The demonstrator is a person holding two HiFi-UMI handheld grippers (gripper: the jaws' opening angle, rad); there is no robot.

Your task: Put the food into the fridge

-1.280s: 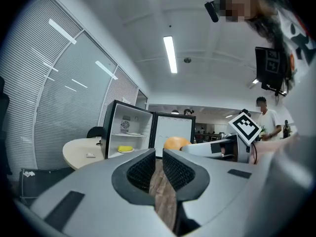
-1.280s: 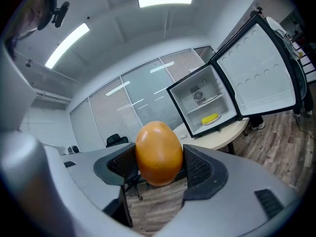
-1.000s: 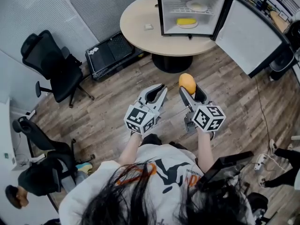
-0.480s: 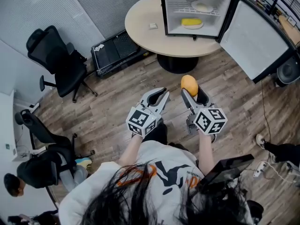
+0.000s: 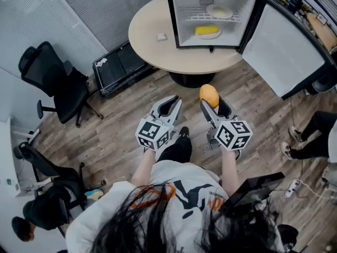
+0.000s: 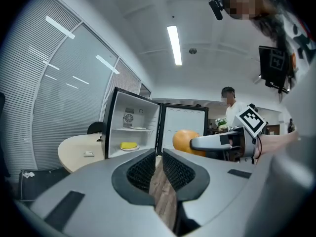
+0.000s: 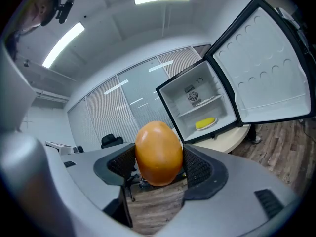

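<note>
A small fridge [image 5: 211, 15] stands open on a round table [image 5: 152, 44], its door [image 5: 281, 49] swung to the right. On its lower shelf lies a yellow food [image 5: 207, 30] on a plate, and another plate [image 5: 219, 11] sits on the upper shelf. My right gripper [image 5: 211, 99] is shut on an orange fruit [image 5: 209, 95], held over the wood floor short of the table. In the right gripper view the fruit [image 7: 158, 153] sits between the pads, with the fridge [image 7: 202, 110] ahead. My left gripper [image 5: 167, 105] is beside it, shut on nothing, its jaws nearly touching in the left gripper view [image 6: 159, 162].
A black office chair [image 5: 50, 80] stands at the left and a black case [image 5: 118, 65] lies on the floor by the table. A small white item [image 5: 161, 37] rests on the tabletop. A person's legs [image 5: 310, 136] show at the right edge, and another chair [image 5: 37, 162] is at the lower left.
The table and fridge have shifted left in the head view. A person's legs have come in at the right edge. Both grippers keep their pose, the fruit still held.
</note>
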